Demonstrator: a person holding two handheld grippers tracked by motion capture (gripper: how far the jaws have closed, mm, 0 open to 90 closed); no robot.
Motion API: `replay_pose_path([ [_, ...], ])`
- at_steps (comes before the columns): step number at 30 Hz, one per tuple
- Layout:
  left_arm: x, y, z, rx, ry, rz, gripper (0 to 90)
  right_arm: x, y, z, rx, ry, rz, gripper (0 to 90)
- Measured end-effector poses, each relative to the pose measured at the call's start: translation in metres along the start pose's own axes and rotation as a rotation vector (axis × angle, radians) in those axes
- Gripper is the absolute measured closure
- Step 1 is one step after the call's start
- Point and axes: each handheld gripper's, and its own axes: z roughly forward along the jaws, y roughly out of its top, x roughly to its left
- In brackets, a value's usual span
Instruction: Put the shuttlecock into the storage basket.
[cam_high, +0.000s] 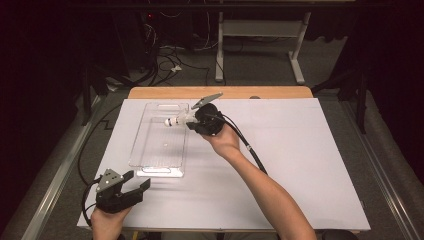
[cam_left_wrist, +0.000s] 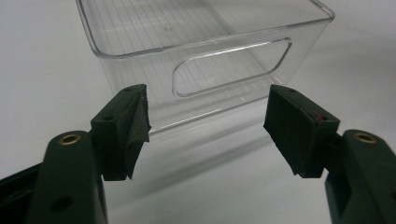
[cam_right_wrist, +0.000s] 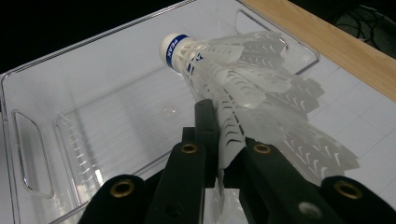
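The right tongs (cam_right_wrist: 219, 154) are clamped on the skirt of a white plastic shuttlecock (cam_right_wrist: 243, 79), holding it over the clear plastic bin (cam_high: 145, 150) that sits on the white table (cam_high: 300, 165). In the high view the shuttlecock (cam_high: 176, 120) hangs above the far half of the bin, close to its right wall, its long axis running nearly level with the cork end pointing left, away from the right tongs (cam_high: 192, 121) and across the bin. The drop spot is therefore straight below; my guess is that the coming move needs little more than a lowering and a release.

The left tongs (cam_high: 136, 181) rest near the table's near edge, spread wide and holding nothing, pointed at the bin's near end wall with its handle cut-out (cam_left_wrist: 231, 67). They stand just short of it, not touching.

How high the shuttlecock hangs above the bin floor is hard to judge, and the jaws cover the lower edge of its skirt.
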Motion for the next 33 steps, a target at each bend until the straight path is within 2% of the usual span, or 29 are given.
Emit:
replay_pose_path([
  [13,0.000,0.000,0.000,-0.003,0.001,-0.004,31.8,0.003,0.008,0.014,0.005,0.024,0.015,89.2],
  [21,0.000,-0.001,0.000,-0.002,0.002,-0.007,31.8,0.007,0.014,0.026,0.028,0.029,0.001,89.2],
  [33,-0.001,0.000,-0.001,-0.003,-0.002,0.001,31.8,0.010,0.026,0.041,0.039,0.038,0.006,89.2],
])
